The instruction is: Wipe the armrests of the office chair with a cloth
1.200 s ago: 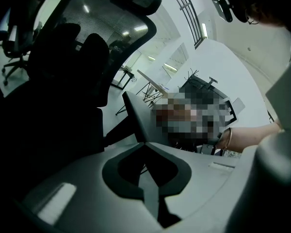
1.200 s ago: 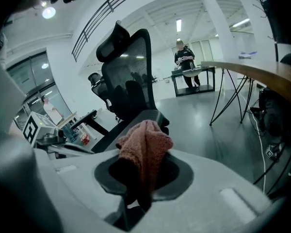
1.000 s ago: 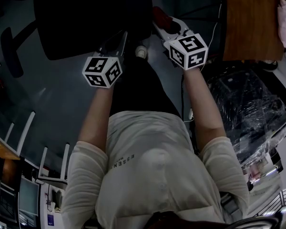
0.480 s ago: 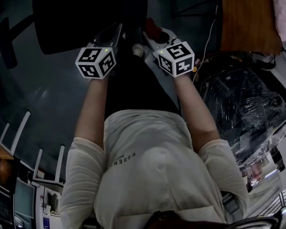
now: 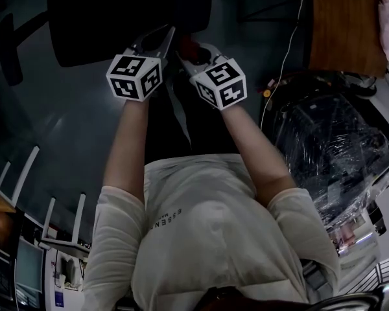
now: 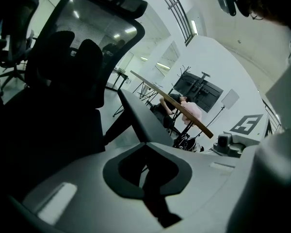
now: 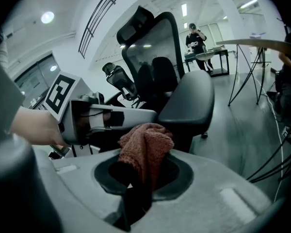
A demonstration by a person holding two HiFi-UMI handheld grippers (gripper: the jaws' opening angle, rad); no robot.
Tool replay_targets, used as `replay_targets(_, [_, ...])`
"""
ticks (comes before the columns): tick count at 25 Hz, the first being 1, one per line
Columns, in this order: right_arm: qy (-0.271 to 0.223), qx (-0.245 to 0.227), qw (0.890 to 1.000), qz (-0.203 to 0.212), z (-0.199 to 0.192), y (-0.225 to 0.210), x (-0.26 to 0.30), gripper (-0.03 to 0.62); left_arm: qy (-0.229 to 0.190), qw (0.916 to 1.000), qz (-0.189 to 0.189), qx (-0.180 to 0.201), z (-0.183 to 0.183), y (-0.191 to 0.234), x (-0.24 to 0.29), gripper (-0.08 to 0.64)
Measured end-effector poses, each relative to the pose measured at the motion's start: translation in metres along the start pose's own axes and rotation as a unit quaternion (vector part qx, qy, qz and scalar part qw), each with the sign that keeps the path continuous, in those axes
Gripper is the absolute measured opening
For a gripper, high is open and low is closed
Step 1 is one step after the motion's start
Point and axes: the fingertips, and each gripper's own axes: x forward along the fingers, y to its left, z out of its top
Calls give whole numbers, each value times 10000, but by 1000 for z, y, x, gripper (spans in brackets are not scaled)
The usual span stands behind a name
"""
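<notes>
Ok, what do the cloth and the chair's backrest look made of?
Cloth: reddish terry by the look, matte, with a nubby looped pile. Backrest: likely thin mesh, since the room behind shows through it, in a glossy black frame, probably plastic.

Floor: smooth grey glossy surface (image 5: 84, 128), light streaks reflected.
Brown wooden tabletop (image 5: 340, 24) at head view upper right; thin black cable (image 5: 282, 50) trailing on floor beside it.
Bulky black item under clear plastic wrap (image 5: 330, 154) at right.
White walls (image 6: 218, 57).
Ceiling strip lights (image 6: 194, 27) lit.
Black flat screen on stand (image 6: 199, 89) near far wall.
</notes>
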Motion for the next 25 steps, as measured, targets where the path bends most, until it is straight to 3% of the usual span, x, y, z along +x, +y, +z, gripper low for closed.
replay_targets(7, [188,-245,9994,181,22,37,21,61,-278,9985,347,-325,18,54,-45,15])
replay_targets(12, [-39,-716,9973,-175,83,40,32,61,-305,9982,306,-418,43,89,-68,15])
replay_targets(21, [-1043,-713,9828,-1345,234,-46,26,61,-17,9982,-524,285,97,74,-59,15])
replay_targets(25, [-1226,-740,9812,-1292,282,-73,41,61,38,9986,-497,199,100,76,-53,15])
